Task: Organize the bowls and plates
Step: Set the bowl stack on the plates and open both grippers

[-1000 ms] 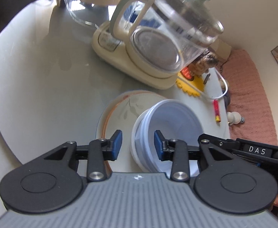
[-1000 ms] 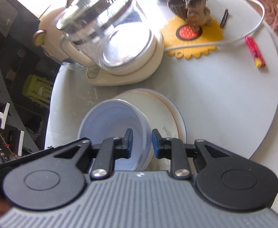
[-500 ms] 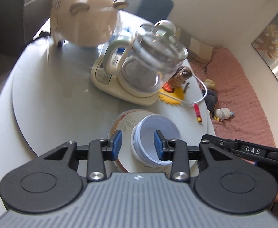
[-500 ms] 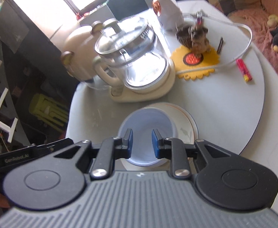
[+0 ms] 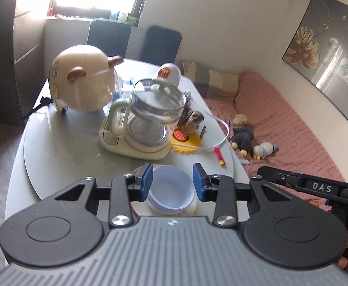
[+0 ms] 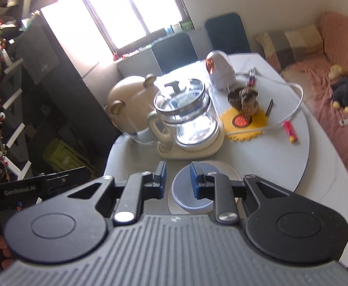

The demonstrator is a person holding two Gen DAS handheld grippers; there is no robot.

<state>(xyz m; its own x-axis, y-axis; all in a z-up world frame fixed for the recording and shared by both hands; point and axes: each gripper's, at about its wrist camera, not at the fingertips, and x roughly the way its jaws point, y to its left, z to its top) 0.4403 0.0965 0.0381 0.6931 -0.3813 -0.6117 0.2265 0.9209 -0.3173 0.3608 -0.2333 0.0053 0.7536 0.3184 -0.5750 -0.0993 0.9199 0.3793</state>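
A round grey table (image 5: 62, 147) fills the scene, with a pink-covered bed (image 5: 281, 128) to its right. At the far left of the table sits a cream bear-eared helmet (image 5: 83, 88). Beside it, a glass kettle (image 5: 155, 119) stands on its cream base. At the near edge, a pale blue bowl (image 5: 170, 186) rests inside a white plate (image 6: 228, 170). The left gripper (image 5: 172, 183) hangs above the bowl, fingers moderately apart and empty. The right gripper (image 6: 177, 178) hangs there too, fingers narrow, holding nothing. A small red lighter (image 5: 219, 153) lies far right.
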